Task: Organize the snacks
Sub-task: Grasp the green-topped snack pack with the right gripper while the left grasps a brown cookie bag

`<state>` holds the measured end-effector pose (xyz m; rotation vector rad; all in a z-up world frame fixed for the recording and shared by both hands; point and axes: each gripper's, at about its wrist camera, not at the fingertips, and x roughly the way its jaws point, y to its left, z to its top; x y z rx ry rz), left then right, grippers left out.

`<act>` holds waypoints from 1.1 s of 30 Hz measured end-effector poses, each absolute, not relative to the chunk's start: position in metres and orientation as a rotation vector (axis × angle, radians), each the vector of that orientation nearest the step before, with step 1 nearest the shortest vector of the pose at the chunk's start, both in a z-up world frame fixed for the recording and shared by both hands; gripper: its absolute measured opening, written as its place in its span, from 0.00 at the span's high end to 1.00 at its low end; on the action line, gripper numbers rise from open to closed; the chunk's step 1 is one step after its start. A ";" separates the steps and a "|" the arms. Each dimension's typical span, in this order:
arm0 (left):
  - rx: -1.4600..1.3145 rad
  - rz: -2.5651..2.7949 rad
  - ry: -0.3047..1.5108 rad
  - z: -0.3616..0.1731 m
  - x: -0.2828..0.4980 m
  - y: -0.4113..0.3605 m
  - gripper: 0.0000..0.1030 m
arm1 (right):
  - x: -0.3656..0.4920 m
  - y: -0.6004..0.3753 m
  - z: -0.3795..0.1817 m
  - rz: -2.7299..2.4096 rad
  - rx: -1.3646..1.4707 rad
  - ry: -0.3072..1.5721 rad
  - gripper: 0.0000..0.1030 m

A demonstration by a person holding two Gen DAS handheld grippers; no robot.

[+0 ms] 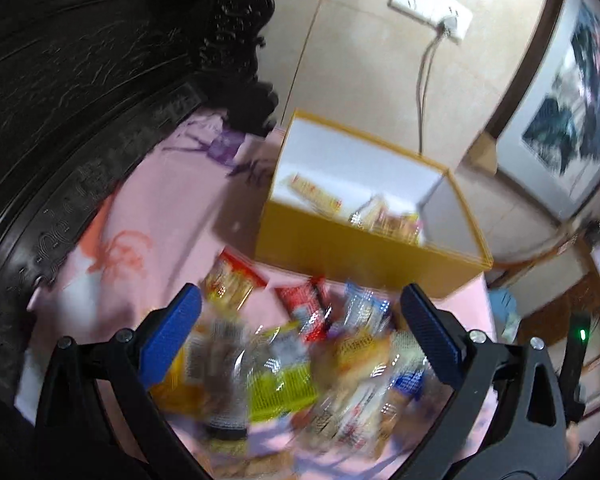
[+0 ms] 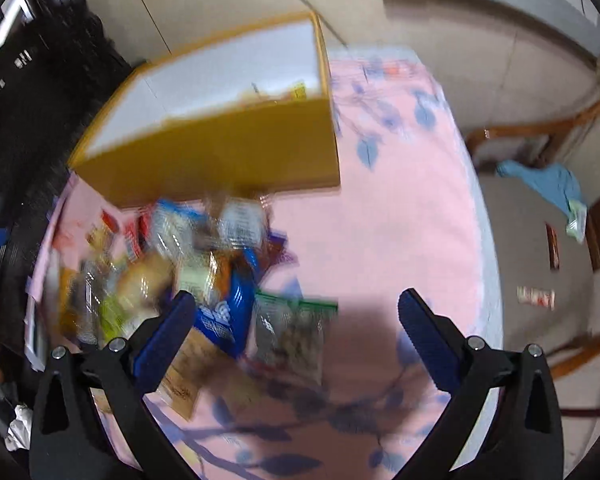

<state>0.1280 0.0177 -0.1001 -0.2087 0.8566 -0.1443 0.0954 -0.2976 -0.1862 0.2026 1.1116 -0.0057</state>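
A pile of snack packets (image 1: pixel 300 360) lies on a pink floral cloth (image 1: pixel 148 240) in front of a yellow box (image 1: pixel 340 240) with a white inside that holds a few packets (image 1: pixel 380 212). My left gripper (image 1: pixel 300 312) is open and empty just above the pile. In the right wrist view the box (image 2: pixel 240 152) stands at the back and the pile (image 2: pixel 188 264) lies at the left. My right gripper (image 2: pixel 296 312) is open and empty above a green-topped packet (image 2: pixel 292 336) and a blue packet (image 2: pixel 224 312). Both views are motion-blurred.
A dark carved wooden frame (image 1: pixel 80 100) borders the cloth on the left. A wall socket with a cable (image 1: pixel 432 12) is behind the box. The floor on the right holds a blue cloth (image 2: pixel 548 184) and a few fallen packets (image 2: pixel 536 296); the pink cloth's (image 2: pixel 400 220) edge curves there.
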 end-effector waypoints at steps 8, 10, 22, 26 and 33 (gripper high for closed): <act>-0.216 -0.075 0.955 -0.125 0.081 0.047 0.02 | 0.082 -0.284 -0.222 -0.053 0.114 1.151 0.01; -0.236 -0.066 0.974 -0.129 0.074 0.053 0.02 | 0.084 -0.283 -0.226 -0.051 0.113 1.164 0.01; -0.202 -0.050 1.009 -0.131 0.052 0.060 0.02 | 0.104 -0.271 -0.244 -0.085 0.037 1.197 0.01; -0.213 -0.040 1.015 -0.133 0.047 0.066 0.02 | 0.107 -0.272 -0.248 -0.093 0.019 1.204 0.01; -0.231 -0.001 1.040 -0.138 0.035 0.077 0.02 | 0.115 -0.273 -0.262 -0.069 0.026 1.230 0.13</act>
